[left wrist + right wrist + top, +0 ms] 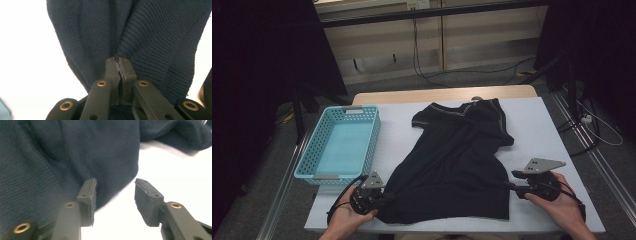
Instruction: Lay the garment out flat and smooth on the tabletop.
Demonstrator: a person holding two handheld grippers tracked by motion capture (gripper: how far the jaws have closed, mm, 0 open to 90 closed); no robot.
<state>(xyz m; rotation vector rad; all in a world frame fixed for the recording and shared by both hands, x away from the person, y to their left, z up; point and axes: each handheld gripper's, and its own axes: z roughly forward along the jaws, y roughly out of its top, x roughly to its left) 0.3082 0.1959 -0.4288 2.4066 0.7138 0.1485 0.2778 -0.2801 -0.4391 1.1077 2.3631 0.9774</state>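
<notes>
A dark navy short-sleeved shirt (457, 155) lies spread on the white table (537, 130), collar toward the far edge. My left gripper (388, 195) is at the shirt's near-left hem corner. In the left gripper view its jaws (120, 62) are shut on a pinched fold of the ribbed fabric (150, 37). My right gripper (508, 185) is at the shirt's near-right edge. In the right gripper view its jaws (115, 186) stand apart, with the hem edge (62, 152) reaching partway into the gap; the pads do not press on it.
A light blue perforated basket (354, 108) with nothing in it stands at the table's left side, just beyond my left gripper. Bare white tabletop lies to the right of the shirt. Cables run across the floor behind the table.
</notes>
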